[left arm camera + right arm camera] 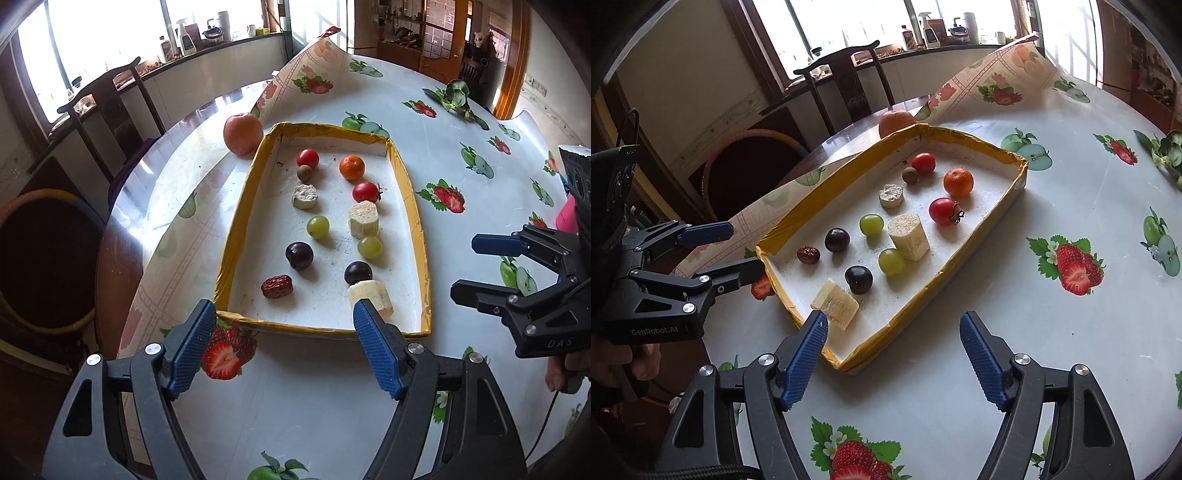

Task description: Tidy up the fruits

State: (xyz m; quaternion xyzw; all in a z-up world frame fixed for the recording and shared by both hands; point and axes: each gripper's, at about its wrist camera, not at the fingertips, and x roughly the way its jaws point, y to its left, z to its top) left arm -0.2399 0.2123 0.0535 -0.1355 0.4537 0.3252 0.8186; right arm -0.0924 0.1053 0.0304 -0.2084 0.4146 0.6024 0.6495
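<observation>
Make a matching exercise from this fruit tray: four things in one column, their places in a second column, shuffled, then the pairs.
Things:
1. apple
2. orange
3. red date
4. leafy greens

Places:
A. near left corner inside the tray
B. far right inside the tray
C. on the table outside the tray's far left corner
D. on the tablecloth, far right, well away from the tray

Pairs: 1-C, 2-B, 3-A, 4-D

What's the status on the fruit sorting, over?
Left gripper open, empty. Right gripper open, empty. Fruit lined in two rows in yellow-rimmed tray; apple outside it. Nothing in the way.
</observation>
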